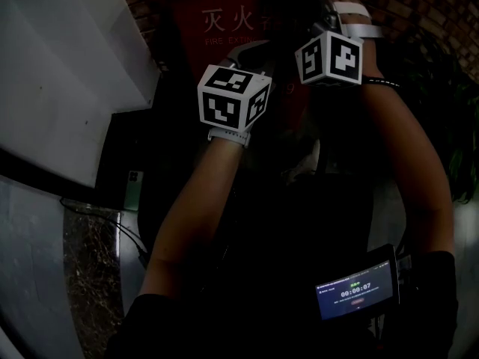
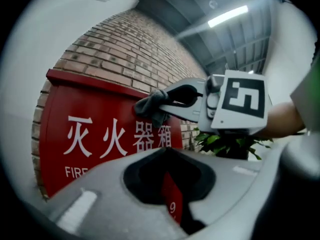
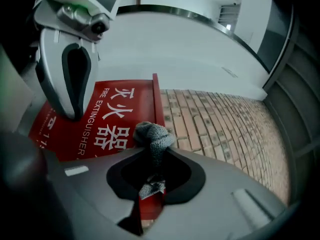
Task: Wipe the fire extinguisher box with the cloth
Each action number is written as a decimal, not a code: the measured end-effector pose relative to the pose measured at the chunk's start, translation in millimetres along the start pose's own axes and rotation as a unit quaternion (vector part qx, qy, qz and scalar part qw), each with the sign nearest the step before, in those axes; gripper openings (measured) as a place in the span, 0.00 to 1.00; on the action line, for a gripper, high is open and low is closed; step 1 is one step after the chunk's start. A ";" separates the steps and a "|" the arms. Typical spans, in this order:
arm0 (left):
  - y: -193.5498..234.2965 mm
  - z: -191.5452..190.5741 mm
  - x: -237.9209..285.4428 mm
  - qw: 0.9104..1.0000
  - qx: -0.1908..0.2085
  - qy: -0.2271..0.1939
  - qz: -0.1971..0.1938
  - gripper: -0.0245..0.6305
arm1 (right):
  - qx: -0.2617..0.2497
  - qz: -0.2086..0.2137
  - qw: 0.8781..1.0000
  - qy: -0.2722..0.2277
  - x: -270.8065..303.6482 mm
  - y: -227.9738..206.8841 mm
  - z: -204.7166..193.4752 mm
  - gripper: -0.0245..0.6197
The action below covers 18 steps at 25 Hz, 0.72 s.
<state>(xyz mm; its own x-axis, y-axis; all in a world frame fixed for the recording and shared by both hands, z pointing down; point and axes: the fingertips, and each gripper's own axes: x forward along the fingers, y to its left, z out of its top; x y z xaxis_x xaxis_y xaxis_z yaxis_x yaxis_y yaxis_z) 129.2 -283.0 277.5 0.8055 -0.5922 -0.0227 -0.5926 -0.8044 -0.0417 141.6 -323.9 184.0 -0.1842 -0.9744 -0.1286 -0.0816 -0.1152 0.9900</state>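
Observation:
The red fire extinguisher box with white lettering stands against a brick wall, close ahead of both grippers. It shows dimly in the head view as the box, and from the side in the right gripper view as the box. My right gripper is shut on a grey knitted cloth, which bunches out past the tips near the box's upper right edge. From the left gripper view the cloth hangs at the box's top right. My left gripper is shut on nothing, lower and to the left; its marker cube sits beside the right one.
The brick wall runs on to the right of the box. A green plant grows beside the box. A white panel stands at the left. A small lit screen hangs by the person's right arm.

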 end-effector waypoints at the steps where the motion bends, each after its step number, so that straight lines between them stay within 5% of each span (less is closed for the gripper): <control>1: 0.8 -2.3 -0.6 1.000 -0.002 0.001 0.000 0.04 | -0.012 -0.002 1.000 0.001 1.7 1.9 0.0 0.11; 11: 15.8 -33.9 -1.0 1.000 -0.017 0.012 0.006 0.04 | -0.037 0.038 0.998 0.014 3.4 60.6 -11.4 0.10; 18: 28.1 -90.5 -1.0 0.999 -0.025 0.042 0.016 0.04 | -0.036 0.095 0.995 0.010 -6.3 140.1 -12.6 0.10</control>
<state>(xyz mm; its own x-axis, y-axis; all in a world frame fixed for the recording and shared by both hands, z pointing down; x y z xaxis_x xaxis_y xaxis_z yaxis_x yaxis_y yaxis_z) 111.1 -309.3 366.8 0.7836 -0.6184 0.0601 -0.6199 -0.7846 0.0086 143.7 -336.3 324.2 -0.1694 -0.9836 0.0625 0.0228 0.0595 0.9980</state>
